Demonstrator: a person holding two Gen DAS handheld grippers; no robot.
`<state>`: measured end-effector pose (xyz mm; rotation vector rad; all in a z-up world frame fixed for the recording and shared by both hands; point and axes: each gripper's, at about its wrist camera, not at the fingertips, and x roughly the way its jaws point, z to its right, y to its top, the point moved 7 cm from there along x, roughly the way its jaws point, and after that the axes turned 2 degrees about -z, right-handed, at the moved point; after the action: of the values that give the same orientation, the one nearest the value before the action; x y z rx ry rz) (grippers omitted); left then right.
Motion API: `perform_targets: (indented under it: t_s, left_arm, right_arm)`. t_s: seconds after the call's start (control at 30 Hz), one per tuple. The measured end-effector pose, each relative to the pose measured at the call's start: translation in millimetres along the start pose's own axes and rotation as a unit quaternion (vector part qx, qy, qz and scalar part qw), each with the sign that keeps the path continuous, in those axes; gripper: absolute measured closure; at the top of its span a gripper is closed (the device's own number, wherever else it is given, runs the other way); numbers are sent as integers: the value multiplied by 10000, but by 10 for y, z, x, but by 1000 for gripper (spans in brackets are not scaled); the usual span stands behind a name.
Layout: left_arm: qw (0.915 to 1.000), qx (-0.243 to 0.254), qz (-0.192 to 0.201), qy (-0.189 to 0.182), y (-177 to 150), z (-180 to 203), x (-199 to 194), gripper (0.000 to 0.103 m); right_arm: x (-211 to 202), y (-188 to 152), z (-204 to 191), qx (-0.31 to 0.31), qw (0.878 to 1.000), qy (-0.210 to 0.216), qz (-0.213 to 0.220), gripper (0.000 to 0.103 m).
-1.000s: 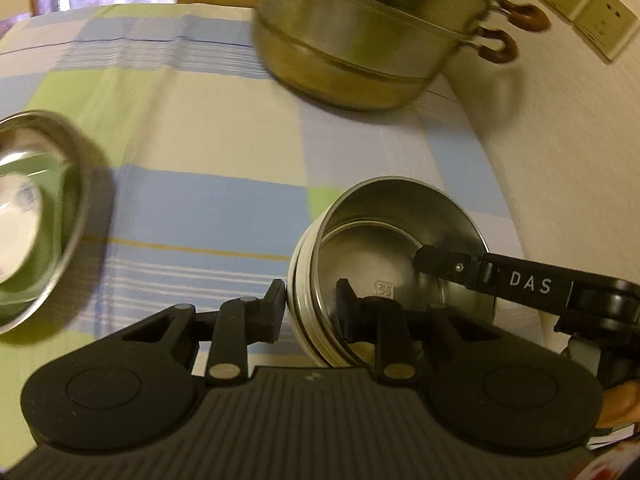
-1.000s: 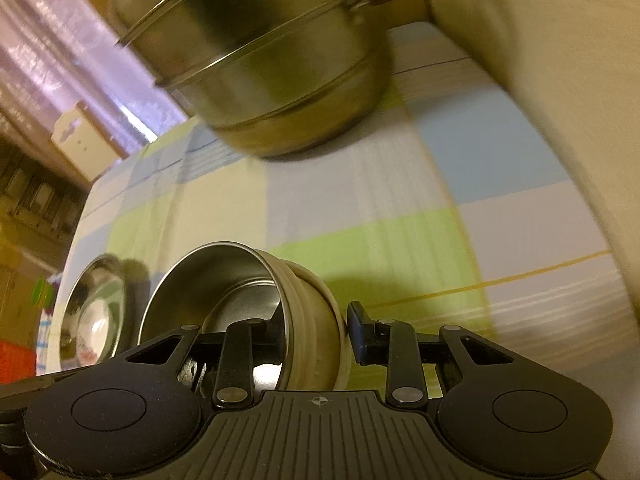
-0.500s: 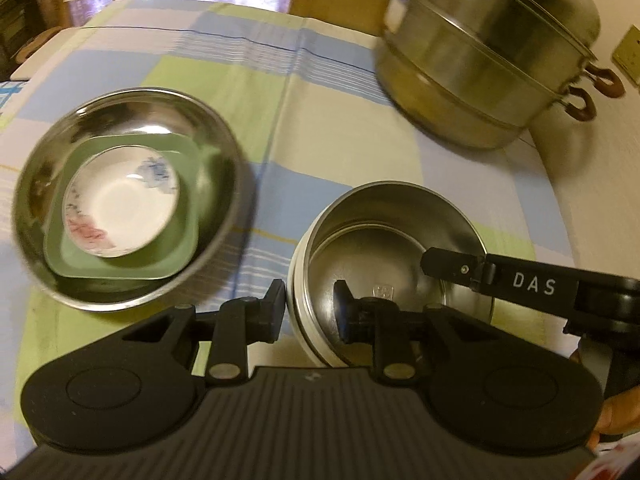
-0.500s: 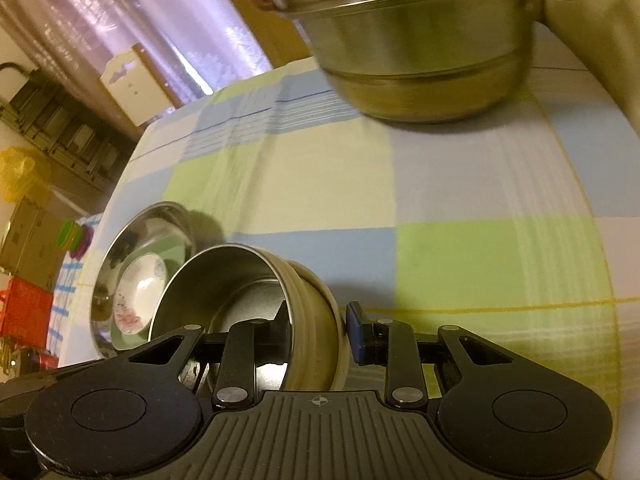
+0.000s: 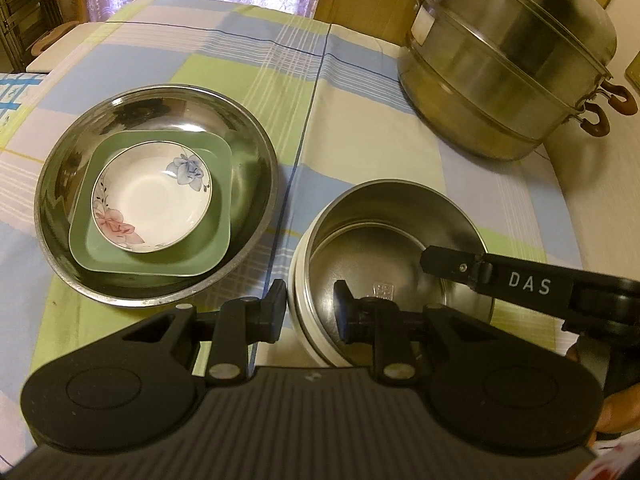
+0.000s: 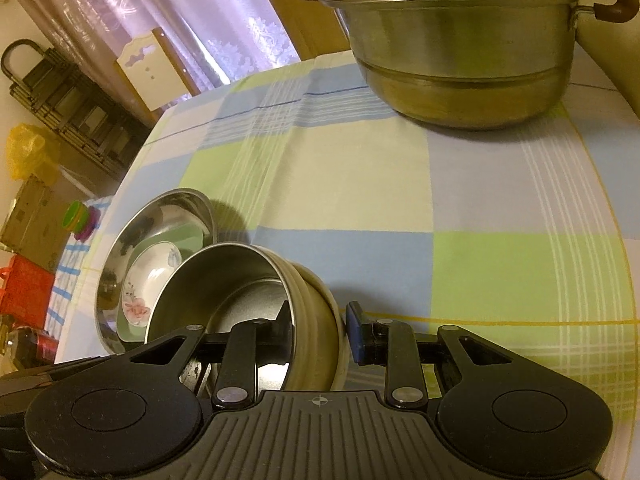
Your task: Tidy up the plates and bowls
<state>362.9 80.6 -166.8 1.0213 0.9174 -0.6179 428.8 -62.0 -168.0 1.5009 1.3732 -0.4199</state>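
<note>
Shifted bowl [image 5: 384, 264] between both grippers' jaws

White letters "DAS" stand on the black finger of the right gripper [image 5: 434, 261], at 4 o'clock in the left wrist view. A small stamp on the bowl [image 5: 384, 236] floor is unreadable.

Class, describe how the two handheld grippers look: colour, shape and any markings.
Both are matte black, with a ribbed grey front plate and two round housings. The left gripper has black fingers; the right gripper has one blue pad and white "DAS" lettering.
</note>
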Motion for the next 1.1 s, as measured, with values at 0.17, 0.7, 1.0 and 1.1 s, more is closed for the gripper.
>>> perform_targets:
  t_s: [0.17,0.7,1.0,1.1]
  left_arm:
    - [10000,-17,43,58,13,-10,-17,81]
    - [9980,505,363,148,-233,-39,-739,81]
    - [9978,650,155,36,-700,-299,-1102,81]
    - [9972,734,135,10,-855,-393,-1229,81]
  right_arm:
    - [-33,15,-35,-108,9999,-62,-11,74]
    - [-733,-271,-218,-323,9974,-141,632,43]
    - [-927,-875,-558,-443,9975,-300,467,43]
    - [-987,-1087,-683,-426,9976,-336,426,43]
